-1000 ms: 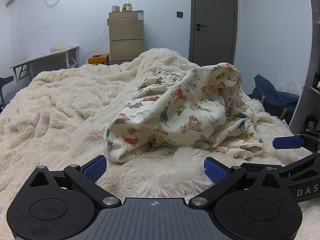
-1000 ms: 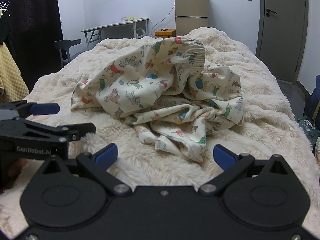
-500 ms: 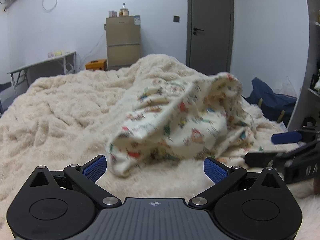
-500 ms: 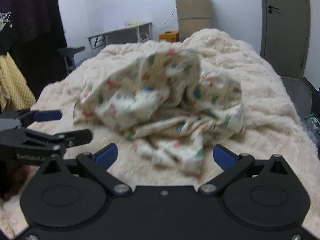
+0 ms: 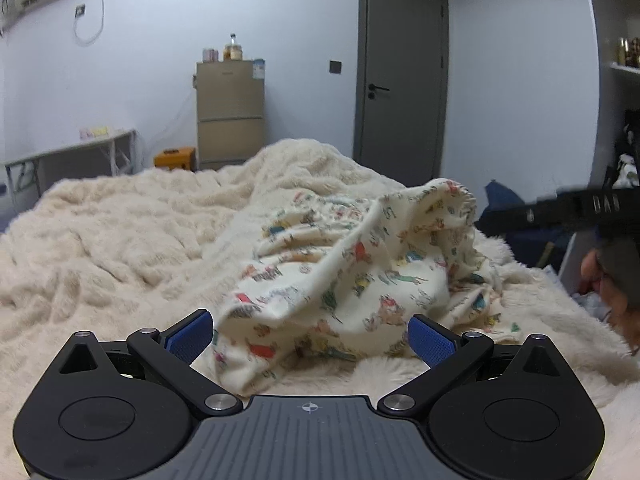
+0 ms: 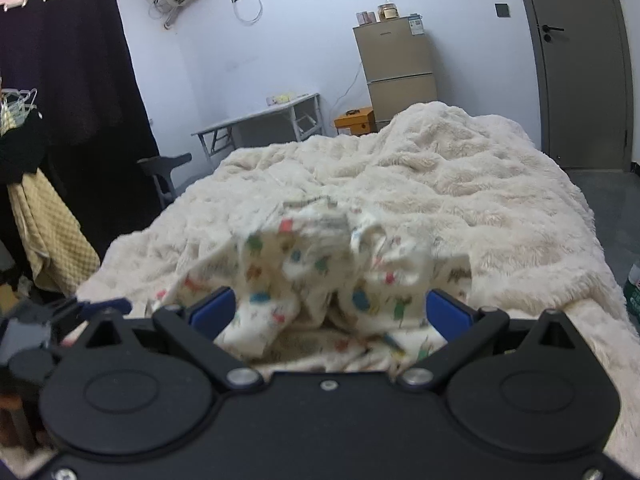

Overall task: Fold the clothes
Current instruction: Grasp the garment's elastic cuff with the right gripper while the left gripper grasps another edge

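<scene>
— So, what carries everything?
— A bed (image 5: 100, 232) under a shaggy cream blanket (image 6: 460, 184); beyond its far edge stand a tan fridge (image 5: 230, 112), a grey door (image 5: 400, 92) and a folding table (image 6: 260, 120).
— And the clothes?
— One crumpled cream garment with a colourful print (image 5: 352, 276) lies heaped near the bed's near edge, towards its right side in the left wrist view.
— The tools?
— The left gripper (image 5: 310, 334) has its jaws wide apart, the garment's near fold reaching between the blue pads (image 5: 188, 332). The right gripper (image 6: 328, 312) is likewise spread, blurred cloth between its pads (image 6: 442, 312); I can't tell if anything touches.
</scene>
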`<state>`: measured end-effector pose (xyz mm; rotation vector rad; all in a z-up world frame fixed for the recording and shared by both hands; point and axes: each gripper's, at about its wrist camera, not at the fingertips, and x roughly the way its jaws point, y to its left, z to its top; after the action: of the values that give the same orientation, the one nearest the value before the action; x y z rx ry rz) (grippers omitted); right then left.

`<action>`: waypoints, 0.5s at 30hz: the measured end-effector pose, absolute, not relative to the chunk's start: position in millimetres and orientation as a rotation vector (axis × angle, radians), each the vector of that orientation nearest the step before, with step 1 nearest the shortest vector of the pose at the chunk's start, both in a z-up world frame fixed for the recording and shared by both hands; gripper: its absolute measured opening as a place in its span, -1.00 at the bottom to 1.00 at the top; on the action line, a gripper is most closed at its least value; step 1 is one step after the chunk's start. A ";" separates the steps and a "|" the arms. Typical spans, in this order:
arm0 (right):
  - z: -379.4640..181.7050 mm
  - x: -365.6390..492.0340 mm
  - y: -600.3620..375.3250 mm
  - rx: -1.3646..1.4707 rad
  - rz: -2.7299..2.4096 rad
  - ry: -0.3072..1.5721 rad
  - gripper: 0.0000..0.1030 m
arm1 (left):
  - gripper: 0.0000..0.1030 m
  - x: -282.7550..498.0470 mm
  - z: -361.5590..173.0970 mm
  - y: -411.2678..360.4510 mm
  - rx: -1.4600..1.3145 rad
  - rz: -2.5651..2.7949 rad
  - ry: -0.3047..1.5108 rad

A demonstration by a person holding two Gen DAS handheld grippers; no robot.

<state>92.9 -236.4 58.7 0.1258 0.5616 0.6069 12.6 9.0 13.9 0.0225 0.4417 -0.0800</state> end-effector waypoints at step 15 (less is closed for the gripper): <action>95.3 165.2 -205.0 -0.007 0.785 0.723 0.67 | 1.00 12.7 10.8 12.7 -0.005 -0.208 0.437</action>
<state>165.2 -205.0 95.3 -0.0067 0.7233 0.7849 12.7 12.7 10.8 -0.0053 0.4373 -0.2082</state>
